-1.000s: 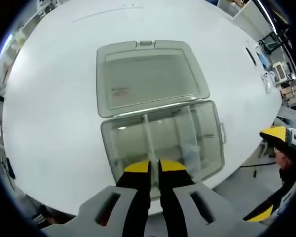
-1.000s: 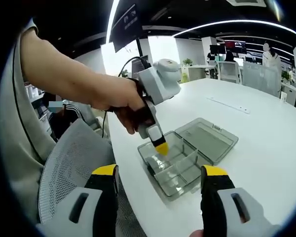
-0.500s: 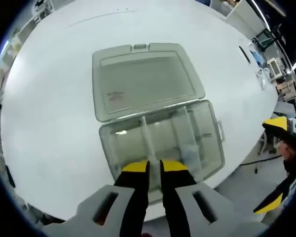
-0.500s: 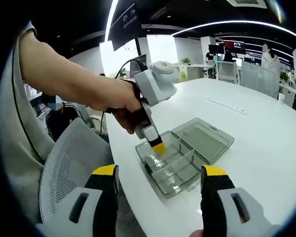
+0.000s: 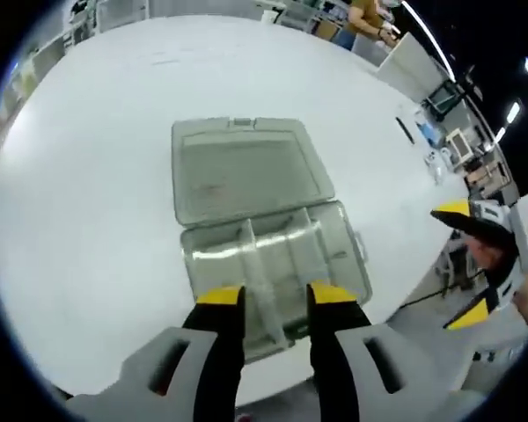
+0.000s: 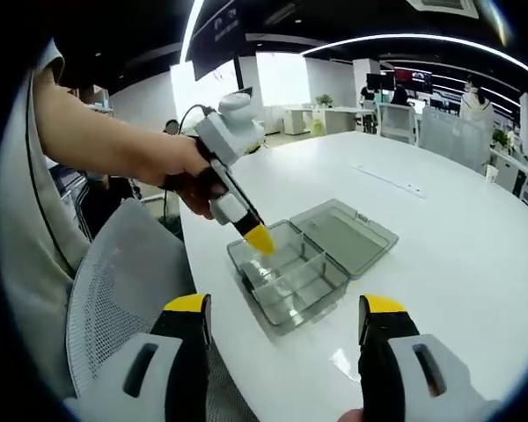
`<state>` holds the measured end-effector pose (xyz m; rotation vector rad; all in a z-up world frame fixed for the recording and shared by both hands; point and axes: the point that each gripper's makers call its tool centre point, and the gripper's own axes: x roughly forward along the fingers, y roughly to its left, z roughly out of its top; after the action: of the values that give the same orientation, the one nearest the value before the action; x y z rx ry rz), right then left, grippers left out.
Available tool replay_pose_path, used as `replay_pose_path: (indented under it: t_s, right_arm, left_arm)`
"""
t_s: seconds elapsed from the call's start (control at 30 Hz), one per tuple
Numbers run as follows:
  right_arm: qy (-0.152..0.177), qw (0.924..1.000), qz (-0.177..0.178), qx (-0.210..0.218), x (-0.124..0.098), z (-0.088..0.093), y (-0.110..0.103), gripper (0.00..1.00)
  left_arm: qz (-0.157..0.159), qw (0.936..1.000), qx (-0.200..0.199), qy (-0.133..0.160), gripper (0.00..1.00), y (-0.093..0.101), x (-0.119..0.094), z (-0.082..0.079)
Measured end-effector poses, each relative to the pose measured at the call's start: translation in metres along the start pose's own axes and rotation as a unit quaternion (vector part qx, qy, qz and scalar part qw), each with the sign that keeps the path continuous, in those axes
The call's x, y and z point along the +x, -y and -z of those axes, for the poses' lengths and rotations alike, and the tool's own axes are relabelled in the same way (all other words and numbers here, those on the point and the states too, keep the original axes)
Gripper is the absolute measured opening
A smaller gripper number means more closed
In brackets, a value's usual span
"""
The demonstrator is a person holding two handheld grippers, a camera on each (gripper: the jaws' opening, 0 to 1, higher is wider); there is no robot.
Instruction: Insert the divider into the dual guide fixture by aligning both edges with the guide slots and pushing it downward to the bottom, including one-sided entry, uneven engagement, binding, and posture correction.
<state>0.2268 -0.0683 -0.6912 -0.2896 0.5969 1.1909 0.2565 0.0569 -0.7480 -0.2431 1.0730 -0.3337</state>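
Note:
A clear plastic compartment box (image 5: 330, 230) lies on the white table (image 5: 88, 202), its lid (image 5: 242, 167) folded open beyond it. A clear divider (image 5: 257, 268) stands upright inside the box, running away from me. My left gripper (image 5: 276, 297) hovers just above the box's near side, open, its yellow tips either side of the divider's near end and apart from it. In the right gripper view a hand holds the left gripper (image 6: 260, 239) over the box (image 6: 290, 274). My right gripper (image 6: 286, 308) is open and holds nothing, well back from the table edge.
The right gripper (image 5: 468, 264) hangs off the table's edge at the right of the left gripper view. A grey mesh chair (image 6: 123, 290) stands beside the table. A person's bare arm (image 6: 106, 145) reaches across. Office desks and chairs fill the background.
My left jaws, shut on the divider's top edge a second ago, have spread open and let it go. The left gripper has drawn back a little. The right gripper stays open.

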Motion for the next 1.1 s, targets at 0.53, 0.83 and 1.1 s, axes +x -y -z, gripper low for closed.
replay_pose_path:
  t_s: [0.53,0.83,1.1]
  right_arm:
    - [-0.034,0.9993,0.013,-0.002,-0.022,0.019,0.013,0.66]
    - [-0.049,0.9987,0.015,-0.003,-0.028,0.026,0.017,0.66]
    - [-0.057,0.9982,0.015,-0.003,-0.031,0.03,0.02,0.66]
  left_arm:
    - [0.072,0.9885,0.064,0.116,0.43,0.032,-0.044,-0.006]
    - [0.094,0.98,0.094,0.148,0.46,0.049,-0.051,-0.003]
    - [0.111,0.9694,0.133,0.174,0.49,0.067,-0.057,-0.006]
